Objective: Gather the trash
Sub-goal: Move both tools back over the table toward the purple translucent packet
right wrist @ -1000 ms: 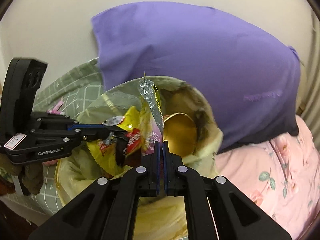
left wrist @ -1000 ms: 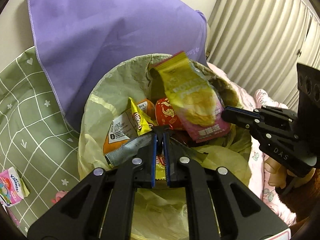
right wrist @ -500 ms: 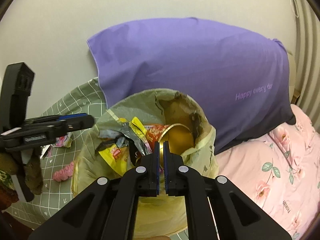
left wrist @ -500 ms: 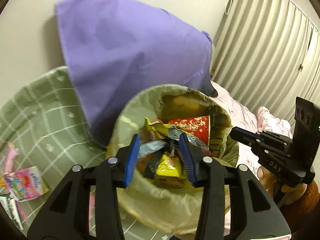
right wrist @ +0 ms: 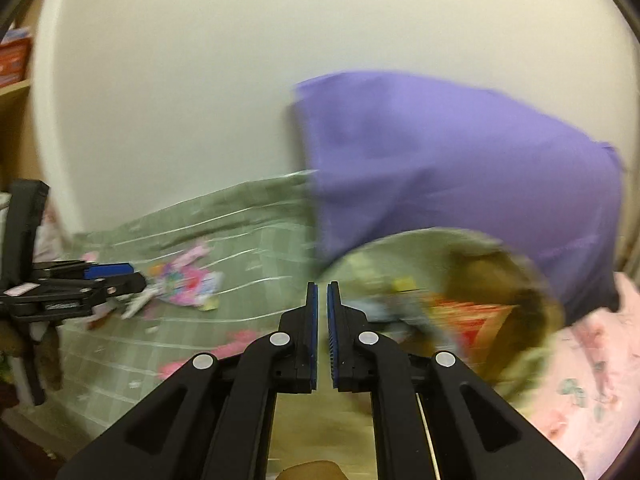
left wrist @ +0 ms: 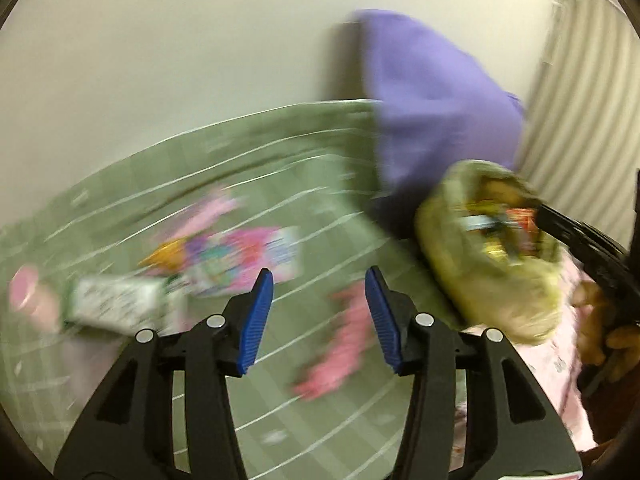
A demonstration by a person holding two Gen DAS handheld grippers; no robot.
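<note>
Both views are motion-blurred. A bin lined with a yellow-green bag [left wrist: 488,264] holds several snack wrappers; it also shows in the right wrist view [right wrist: 460,308]. My left gripper [left wrist: 318,284] is open and empty, over the green checked sheet left of the bin. On the sheet lie a pink colourful packet [left wrist: 240,256], a white-green packet [left wrist: 116,304] and a pink wrapper [left wrist: 340,352]. My right gripper [right wrist: 322,292] is shut and empty, at the bin's left rim; it shows in the left view [left wrist: 580,248].
A purple pillow [right wrist: 460,168] leans on the wall behind the bin. A pink floral sheet [right wrist: 592,368] lies to the right, a green checked sheet [left wrist: 280,400] to the left. Curtains [left wrist: 592,120] hang at the far right. The left gripper shows in the right view [right wrist: 108,276].
My left gripper opened, dropped its wrappers in the bin and swung left over the green sheet. My right gripper pulled back from the bin and turned left, still shut.
</note>
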